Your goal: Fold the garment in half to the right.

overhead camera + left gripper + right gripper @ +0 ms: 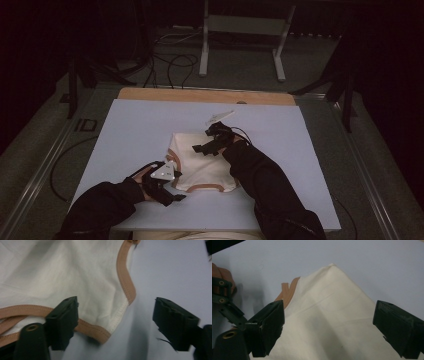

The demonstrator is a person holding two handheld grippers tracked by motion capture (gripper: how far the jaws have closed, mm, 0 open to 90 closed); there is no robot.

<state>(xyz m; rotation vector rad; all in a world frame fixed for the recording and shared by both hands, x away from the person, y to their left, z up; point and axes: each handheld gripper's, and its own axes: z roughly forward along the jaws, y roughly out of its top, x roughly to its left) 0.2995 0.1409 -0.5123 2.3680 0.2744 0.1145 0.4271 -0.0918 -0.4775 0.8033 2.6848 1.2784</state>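
The cream garment (tan-trimmed) lay mid-surface. The left gripper straddled its corner at 7 o'clock, jaws apart, nothing pinched. The right gripper hovered spread over the 1 o'clock fold. Judged step: approach; next, closing squarely on cloth.

Soft matt cream cloth garment with smooth tan trim; matt pale tabletop; bare wood edge

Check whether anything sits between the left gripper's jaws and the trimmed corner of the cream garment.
Nothing visible does. The left gripper hangs open right over the tan-trimmed corner of the cream garment, with bare blue table cover beside it. The right gripper, also open, is over the garment's far side.
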